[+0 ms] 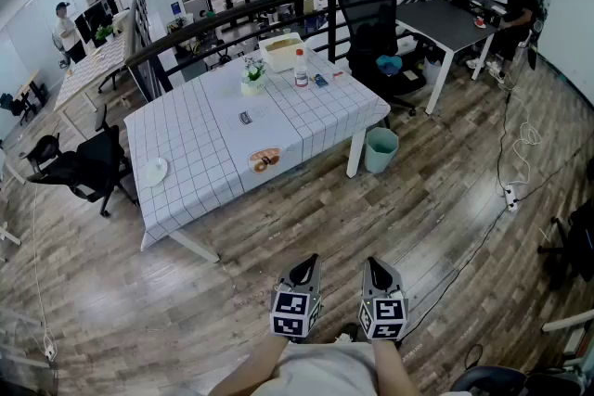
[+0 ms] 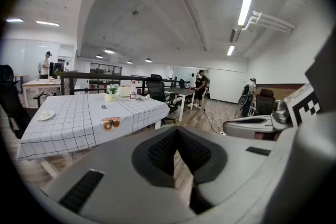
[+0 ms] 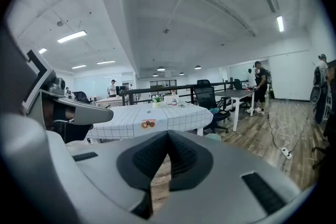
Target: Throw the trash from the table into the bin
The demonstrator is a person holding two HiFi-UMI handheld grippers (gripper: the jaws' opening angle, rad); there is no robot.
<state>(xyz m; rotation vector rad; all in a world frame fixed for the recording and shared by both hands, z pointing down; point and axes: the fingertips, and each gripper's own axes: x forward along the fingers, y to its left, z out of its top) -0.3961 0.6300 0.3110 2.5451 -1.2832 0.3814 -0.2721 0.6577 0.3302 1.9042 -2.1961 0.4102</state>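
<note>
The trash packet (image 1: pixel 264 160), printed with doughnuts, lies at the near edge of the surface (image 1: pixel 195 134), well ahead of both claws and a little to their left. That makes the left claw (image 1: pixel 304 266) the slightly nearer one. The right claw (image 1: pixel 375 266) has the bin (image 1: pixel 380 159) ahead of it, on the floor by the surface's leg. Both claws hang low in front of the person, closed up and holding nothing. The packet's long axis looks to run along the surface's edge, though it is too far off to be sure.

By my count there is one packet, one small dark scrap (image 1: pixel 245 117) further in and one blue scrap (image 1: pixel 319 81) beyond it. There is also one plate (image 1: pixel 153 172), one bottle (image 1: pixel 301 68), one potted plant (image 1: pixel 252 77), one box (image 1: pixel 281 51) and one bin.
</note>
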